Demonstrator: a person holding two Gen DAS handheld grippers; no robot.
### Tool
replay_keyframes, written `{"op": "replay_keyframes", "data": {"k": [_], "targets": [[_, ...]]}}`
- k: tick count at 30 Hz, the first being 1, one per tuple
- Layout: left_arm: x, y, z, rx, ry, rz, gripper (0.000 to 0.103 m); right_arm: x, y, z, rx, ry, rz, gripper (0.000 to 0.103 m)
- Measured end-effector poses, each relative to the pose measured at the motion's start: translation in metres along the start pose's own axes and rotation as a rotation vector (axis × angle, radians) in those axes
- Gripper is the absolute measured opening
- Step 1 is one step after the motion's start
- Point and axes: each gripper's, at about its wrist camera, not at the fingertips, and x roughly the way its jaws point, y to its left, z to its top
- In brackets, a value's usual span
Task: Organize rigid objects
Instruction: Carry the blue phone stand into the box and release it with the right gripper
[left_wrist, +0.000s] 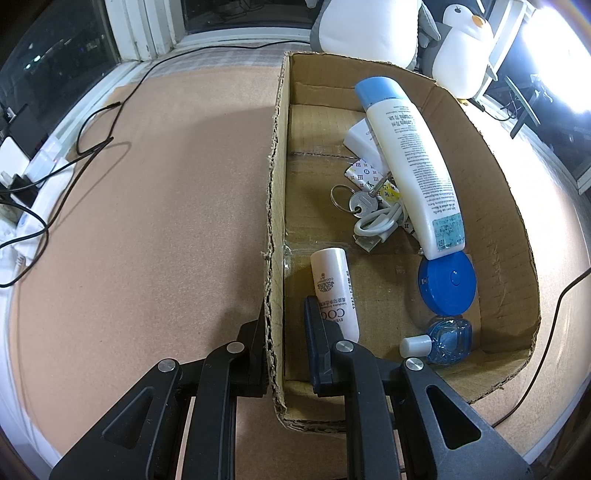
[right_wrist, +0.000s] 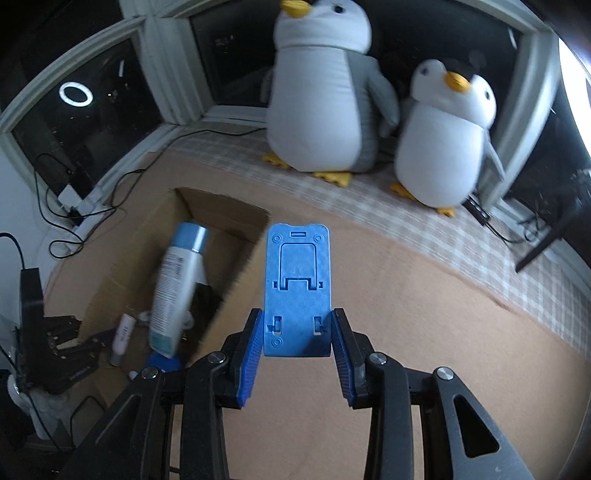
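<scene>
Left gripper (left_wrist: 284, 325): the fingers straddle the near left wall of the cardboard box (left_wrist: 275, 184), one outside and one inside. The jaws are closed onto that wall; whether the pads press it firmly cannot be told.

Right gripper (right_wrist: 297, 332): clamped on a blue plastic folding phone stand (right_wrist: 297, 291), held by its lower side edges between the blue ribbed pads (right_wrist: 255, 339). The stand projects forward and upward from the jaws, above the brown mat (right_wrist: 406, 314) and to the right of the box.

Box contents, left wrist view:
- A large white lotion bottle with a blue cap (left_wrist: 410, 162) lies diagonally, leaning over other items.
- A round blue disc-shaped case (left_wrist: 447, 282) lies at the bottom end of the lotion bottle, touching it.
- A small blue bottle with a white cap (left_wrist: 443, 341) lies just beside the disc, near the near wall.
- A white cylindrical tube (left_wrist: 334, 291) lies by the left wall, touching the inner finger of the left gripper.
- A key on a ring (left_wrist: 356, 201) and a coiled white USB cable (left_wrist: 376, 223) lie mid-box, partly on a patterned white card-like item (left_wrist: 369, 177).

Outside the box: two plush penguins (right_wrist: 321, 85) sit at the far edge on a checked cloth, and black cables (left_wrist: 92, 147) trail over the mat's left side
</scene>
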Motion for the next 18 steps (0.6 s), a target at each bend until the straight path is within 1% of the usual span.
{"op": "replay_keyframes", "data": {"k": [5, 9, 13, 18], "targets": [[0.0, 0.0, 0.0, 0.001, 0.0, 0.0, 0.013, 0.011, 0.028, 0.015, -0.042, -0.006, 0.016, 0.033], [0.0, 0.0, 0.0, 0.001, 0.0, 0.0, 0.013, 0.027, 0.047, 0.027, -0.062, 0.013, 0.021, 0.033], [0.0, 0.0, 0.0, 0.0, 0.0, 0.0, 0.013, 0.042, 0.059, 0.032, -0.07, 0.038, 0.029, 0.033], [-0.001, 0.001, 0.0, 0.0, 0.0, 0.0, 0.013, 0.054, 0.064, 0.032, -0.074, 0.057, 0.03, 0.033]]}}
